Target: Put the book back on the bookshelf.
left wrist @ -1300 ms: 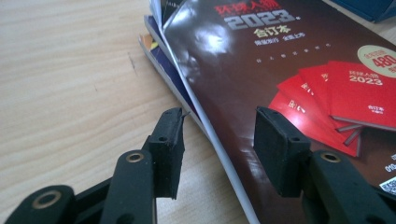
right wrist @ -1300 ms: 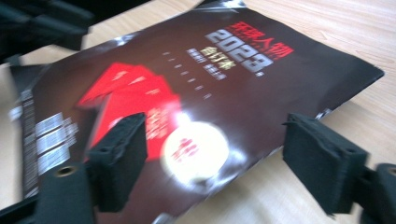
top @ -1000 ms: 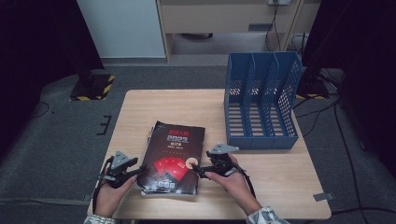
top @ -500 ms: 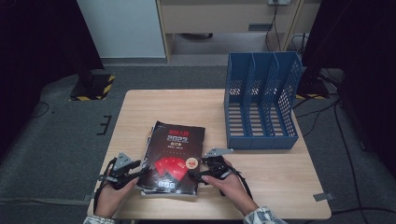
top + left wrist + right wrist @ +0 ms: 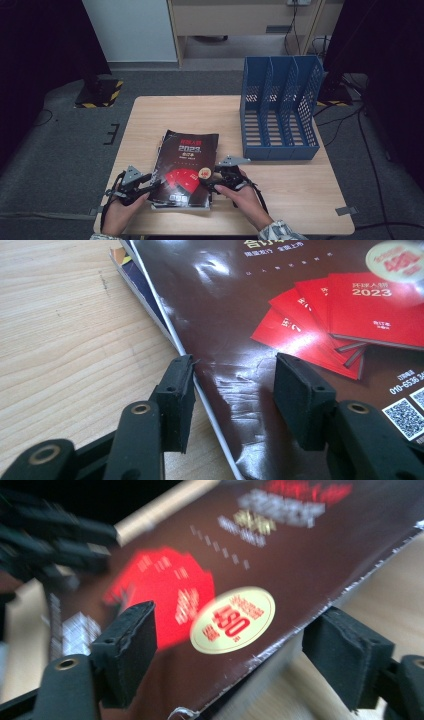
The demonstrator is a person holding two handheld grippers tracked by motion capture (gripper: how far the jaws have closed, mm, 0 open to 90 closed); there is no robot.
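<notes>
Right gripper (image 5: 207,181) straddles magazine's (image 5: 186,165) right edge.

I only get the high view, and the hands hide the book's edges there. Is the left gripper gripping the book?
Observer: No. The left gripper is open, astride the book's edge; one pad just touches that edge.
Operator: And the right?
Observer: The right gripper has just been closing, with the book's other edge between its jaws, not pinched.
Operator: Just one book?
Observer: No, a second book lies under it.
</notes>
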